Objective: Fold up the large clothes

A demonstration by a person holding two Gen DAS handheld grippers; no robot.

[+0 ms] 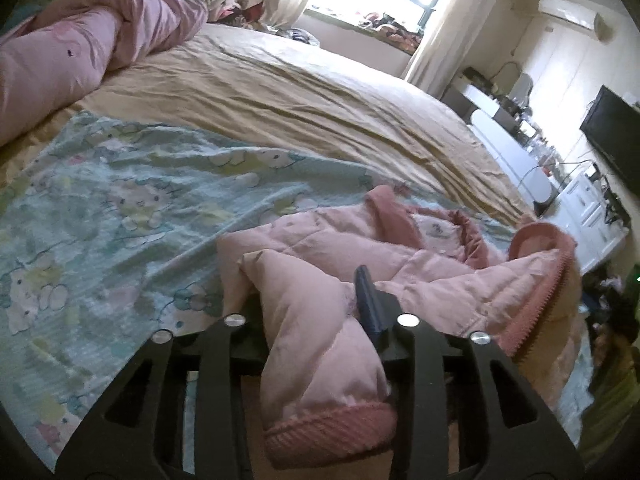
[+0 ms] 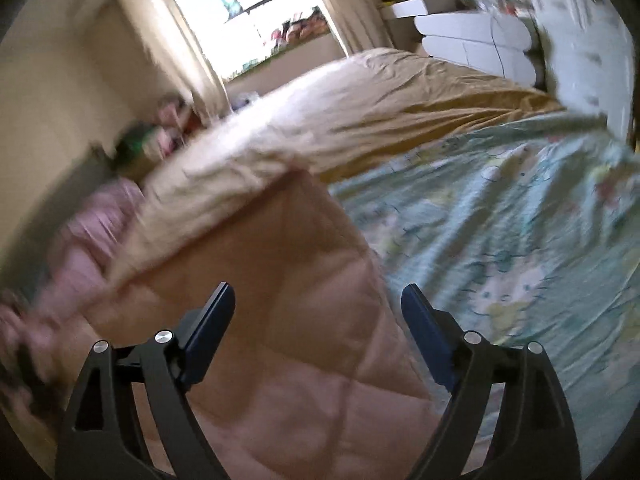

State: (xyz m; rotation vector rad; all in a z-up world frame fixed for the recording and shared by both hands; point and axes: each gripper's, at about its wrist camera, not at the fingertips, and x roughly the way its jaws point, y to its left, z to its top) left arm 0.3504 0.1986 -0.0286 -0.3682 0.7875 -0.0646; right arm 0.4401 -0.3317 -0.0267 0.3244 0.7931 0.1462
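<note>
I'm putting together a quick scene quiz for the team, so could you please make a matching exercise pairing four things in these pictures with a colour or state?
Things:
1. pink jacket
2. cartoon blanket
3. right gripper
4. bedsheet

Descriptions:
A. tan and wrinkled, covering the far part of the bed
B. jaws wide apart, with nothing pressed between them
C. light blue-green, spread flat under the garment
D. quilted, crumpled, with a darker ribbed cuff

Pairs: 1-D, 2-C, 3-B, 4-A
</note>
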